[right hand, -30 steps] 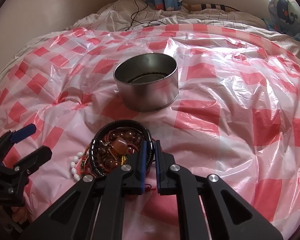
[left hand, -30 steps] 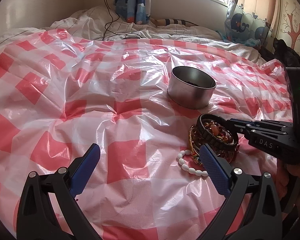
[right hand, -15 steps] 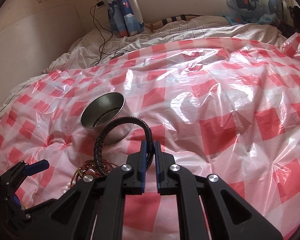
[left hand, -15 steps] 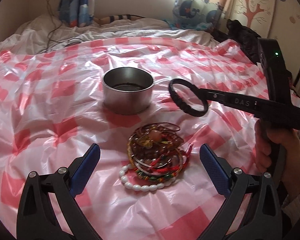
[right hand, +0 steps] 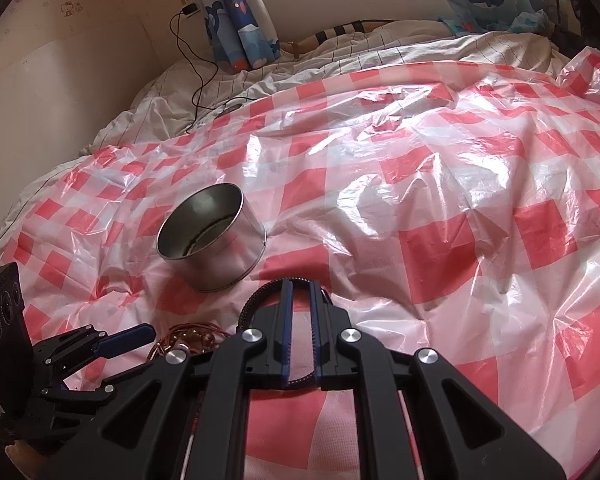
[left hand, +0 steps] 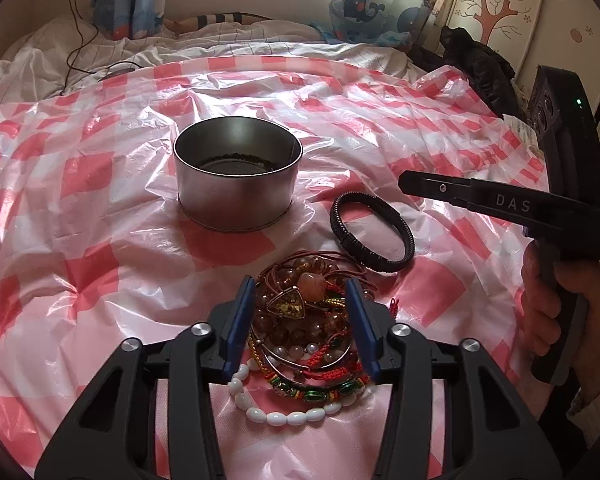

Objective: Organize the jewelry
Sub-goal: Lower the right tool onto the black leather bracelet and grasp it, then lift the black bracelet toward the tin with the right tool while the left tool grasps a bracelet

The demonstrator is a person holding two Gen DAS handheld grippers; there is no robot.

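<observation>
left gripper point(left hand: 300, 320) fingers apart, straddling bracelet pile point(left hand: 306, 332) mid-bed on checked sheet point(left hand: 100, 264); pinch one strand only, else tangle. right gripper point(right hand: 300, 308) slightly open over black bracelet point(left hand: 372, 236) beside tin point(left hand: 236, 184)

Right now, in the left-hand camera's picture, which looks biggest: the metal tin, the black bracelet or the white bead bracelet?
1. metal tin, clearly largest.
2. white bead bracelet and black bracelet: about alike; the white one is nearer the camera and partly hidden, so unranked.
</observation>
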